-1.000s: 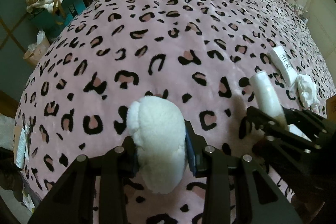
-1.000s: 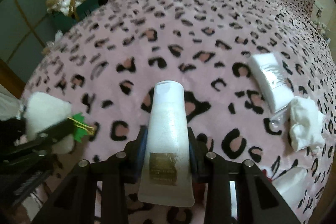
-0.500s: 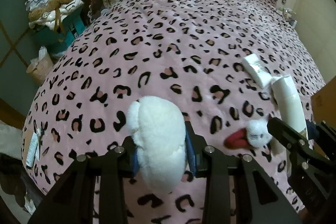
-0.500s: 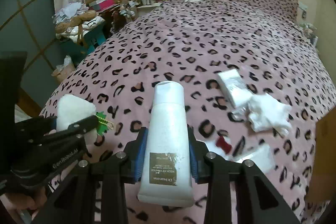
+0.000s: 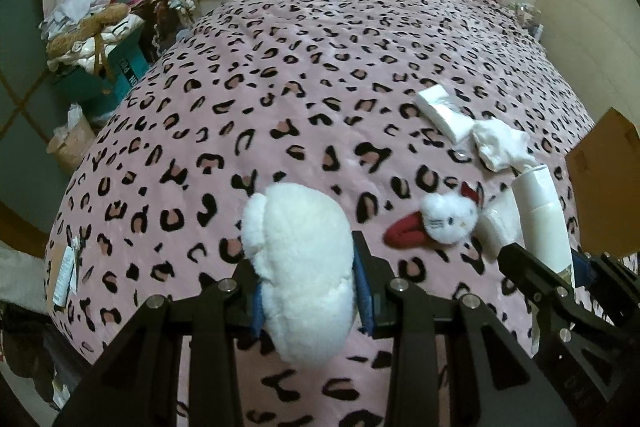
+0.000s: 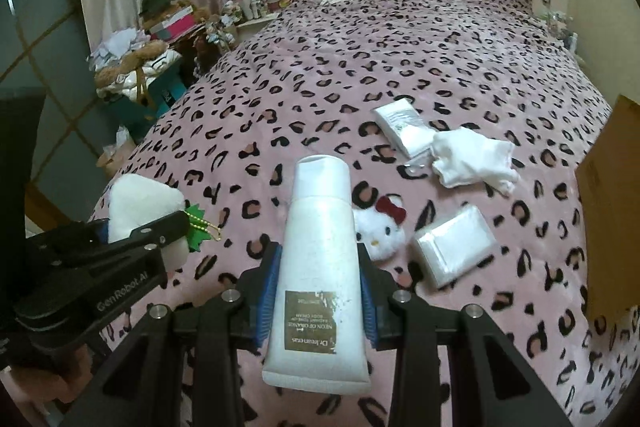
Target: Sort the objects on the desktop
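Left gripper [image 5: 306,291] jaws clamping white plush [image 5: 302,267], right gripper [image 6: 318,287] jaws clamping cream tube [image 6: 318,267]

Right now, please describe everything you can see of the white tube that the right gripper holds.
The white tube is a soft-looking plastic cosmetic tube with a wide flat cap pointing away from the camera and a flat crimped end nearest it. A brown label with pale print, partly scratched, sits near the crimped end. The right gripper clamps it at mid-body between blue pads, above the leopard-print bed cover. Nothing else touches it.
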Tool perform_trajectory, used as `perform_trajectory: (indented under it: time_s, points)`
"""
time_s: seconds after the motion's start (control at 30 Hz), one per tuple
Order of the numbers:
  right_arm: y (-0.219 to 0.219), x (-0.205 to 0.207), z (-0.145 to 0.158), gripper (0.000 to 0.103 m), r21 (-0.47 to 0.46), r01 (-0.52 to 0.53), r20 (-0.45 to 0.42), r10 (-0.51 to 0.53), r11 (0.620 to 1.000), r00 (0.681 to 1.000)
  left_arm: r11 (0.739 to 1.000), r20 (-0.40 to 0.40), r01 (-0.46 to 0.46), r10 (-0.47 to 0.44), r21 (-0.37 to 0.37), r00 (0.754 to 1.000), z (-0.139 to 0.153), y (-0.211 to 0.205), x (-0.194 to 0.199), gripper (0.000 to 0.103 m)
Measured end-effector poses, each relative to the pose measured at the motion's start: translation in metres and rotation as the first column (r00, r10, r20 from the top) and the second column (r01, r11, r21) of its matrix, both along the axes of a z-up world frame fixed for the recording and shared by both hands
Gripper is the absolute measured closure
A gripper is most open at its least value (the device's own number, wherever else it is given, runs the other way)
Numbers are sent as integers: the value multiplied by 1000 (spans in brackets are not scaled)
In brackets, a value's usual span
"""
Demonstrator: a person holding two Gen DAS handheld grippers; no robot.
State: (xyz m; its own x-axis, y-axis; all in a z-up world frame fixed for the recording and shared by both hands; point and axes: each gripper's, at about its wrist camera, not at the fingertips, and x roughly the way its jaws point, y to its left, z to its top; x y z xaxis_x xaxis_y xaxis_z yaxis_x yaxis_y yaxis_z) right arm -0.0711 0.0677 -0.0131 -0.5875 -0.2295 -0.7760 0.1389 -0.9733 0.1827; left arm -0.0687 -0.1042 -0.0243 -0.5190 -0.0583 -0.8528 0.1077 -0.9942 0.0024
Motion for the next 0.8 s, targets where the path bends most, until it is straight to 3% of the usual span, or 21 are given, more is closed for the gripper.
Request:
perform_trajectory:
  time_s: [0.8]
  points:
    - [80, 58, 25, 68, 16, 157, -50, -156, 988, 987, 988, -30, 156, -156, -2, 987, 24, 97, 18, 67]
